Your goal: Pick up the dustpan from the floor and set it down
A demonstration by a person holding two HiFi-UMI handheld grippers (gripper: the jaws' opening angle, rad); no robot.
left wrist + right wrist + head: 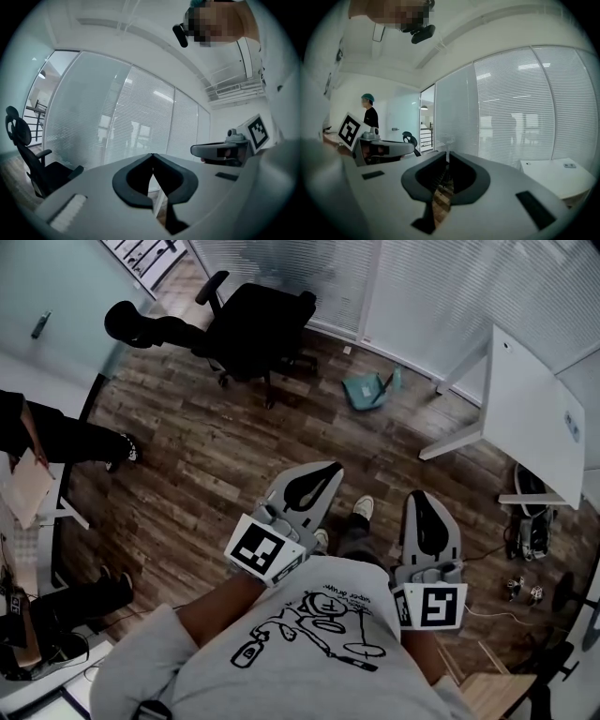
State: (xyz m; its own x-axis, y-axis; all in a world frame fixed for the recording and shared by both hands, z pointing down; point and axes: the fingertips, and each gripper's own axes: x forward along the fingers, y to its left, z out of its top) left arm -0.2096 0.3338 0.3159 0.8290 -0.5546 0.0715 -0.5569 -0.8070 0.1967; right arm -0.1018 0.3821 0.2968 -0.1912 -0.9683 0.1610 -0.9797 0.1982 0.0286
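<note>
Approach is judged in hand: the teal plastic dustpan [364, 390] is seen well ahead of left tool [328, 468] and right tool [419, 496], both clenched empty. Lowering and opening are required next.

Open wooden floor [216, 474] leads to the dustpan [364, 390], between a black office chair [253, 329] left and white desk [525, 413] right.

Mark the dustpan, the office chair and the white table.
dustpan [362, 393]: head view, on its teal pan.
office chair [261, 329]: head view, on the seat.
white table [530, 418]: head view, on the bare top.
</note>
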